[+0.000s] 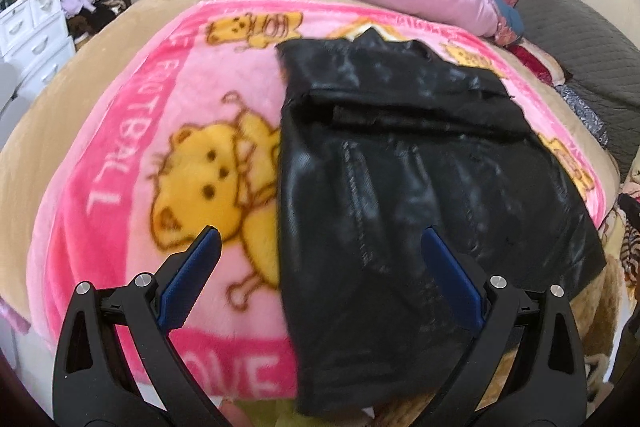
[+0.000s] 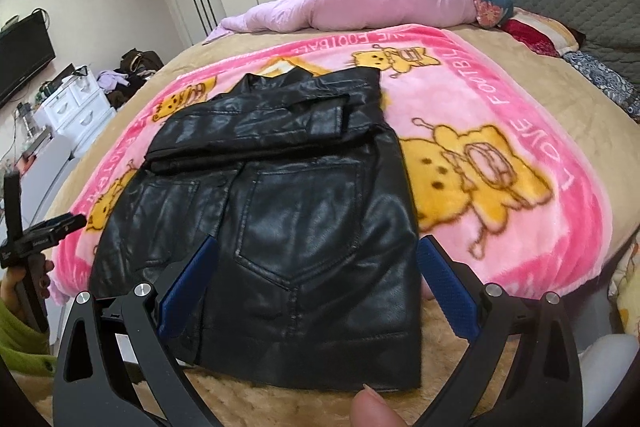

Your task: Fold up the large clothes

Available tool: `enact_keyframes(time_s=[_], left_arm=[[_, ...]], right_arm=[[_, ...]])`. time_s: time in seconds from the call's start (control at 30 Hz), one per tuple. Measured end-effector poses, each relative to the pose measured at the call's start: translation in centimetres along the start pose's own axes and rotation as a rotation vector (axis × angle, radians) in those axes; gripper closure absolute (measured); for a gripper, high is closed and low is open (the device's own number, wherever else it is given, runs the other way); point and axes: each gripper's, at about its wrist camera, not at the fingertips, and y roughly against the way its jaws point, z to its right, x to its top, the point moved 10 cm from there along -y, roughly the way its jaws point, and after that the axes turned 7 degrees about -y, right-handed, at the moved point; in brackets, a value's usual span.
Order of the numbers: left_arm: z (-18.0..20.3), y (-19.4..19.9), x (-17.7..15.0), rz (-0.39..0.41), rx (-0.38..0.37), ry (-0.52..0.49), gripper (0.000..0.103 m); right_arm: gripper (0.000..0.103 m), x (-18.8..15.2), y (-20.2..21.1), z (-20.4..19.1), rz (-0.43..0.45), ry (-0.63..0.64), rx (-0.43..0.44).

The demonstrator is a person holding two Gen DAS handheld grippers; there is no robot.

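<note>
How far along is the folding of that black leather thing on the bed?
Partly done: the black leather garment lies flat on the pink blanket with its far end already folded back over itself. Nothing is in hand; the left hand-held gripper and right hand-held gripper are both open above it. Further folds into a compact bundle probably remain.

The black leather trousers (image 2: 280, 211) lie flat on the pink cartoon blanket (image 2: 500, 99), waist toward the blanket's near edge and spilling past it, back pockets facing up. Their legs are folded back across the far part in a crosswise band.
</note>
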Motion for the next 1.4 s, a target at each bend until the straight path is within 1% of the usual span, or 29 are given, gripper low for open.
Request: enact_keyframes(time_s=[0.17,0.47,0.53,0.63,0.77,0.9,0.97,1.07,1.1,1.13,1.2,1.27,1.37,1.4], left_arm=[[-0.6,-0.1,-1.8,-0.032,0.001,0.006,0.009],[-0.2,-1.5,-5.8,-0.125,-0.021,-0.012,0.009],[0.0,-1.7,-6.4,-0.133,-0.024,-0.015,0.009],[0.5,-2.3,-7.4,-0.152,-0.059,-0.005,0.009],[0.9,-2.8,-8.6,-0.174,-0.076,-0.002,0.009],[1.3,-3.0,-9.8,-0.191,-0.092,-0.007,0.009],[1.4,-3.0,-10.6,-0.201,-0.101,0.000,0.010],[1.5,-2.8,-10.9,-0.190,-0.097,-0.001,0.010],[1.5,-2.8,-10.9,-0.187,-0.098,0.008,0.010],[1.5,-2.8,-10.9,-0.186,-0.099,0.013,0.010],[1.4,-2.8,-11.0,-0.188,-0.098,0.019,0.010],[1.3,-2.9,-11.1,-0.191,-0.098,0.027,0.010],[1.2,-3.2,-11.1,-0.191,-0.093,0.030,0.010],[1.2,-3.2,-11.0,-0.190,-0.088,0.029,0.010]], right_arm=[[0.004,-1.0,-0.2,0.9,-0.026,-0.001,-0.012],[0.004,-3.8,-1.3,1.6,-0.115,0.036,-0.017],[0.004,-4.3,-1.6,1.8,-0.132,0.047,-0.018],[0.004,-5.1,-2.2,2.3,-0.163,0.062,-0.012],[0.004,-6.1,-3.2,3.7,-0.207,0.038,-0.022],[0.004,-6.6,-3.7,4.8,-0.237,0.017,-0.002],[0.004,-6.5,-3.8,4.8,-0.241,0.027,0.014],[0.005,-6.6,-4.1,4.6,-0.260,0.055,0.037],[0.007,-6.6,-4.5,4.5,-0.270,0.067,0.045],[0.017,-6.7,-4.6,4.4,-0.276,0.080,0.046],[0.025,-6.8,-5.0,4.2,-0.288,0.103,0.048],[0.030,-7.0,-5.1,4.1,-0.287,0.127,0.047],[0.053,-7.0,-5.2,4.3,-0.265,0.130,0.052],[0.064,-6.9,-5.0,4.5,-0.253,0.125,0.053]])
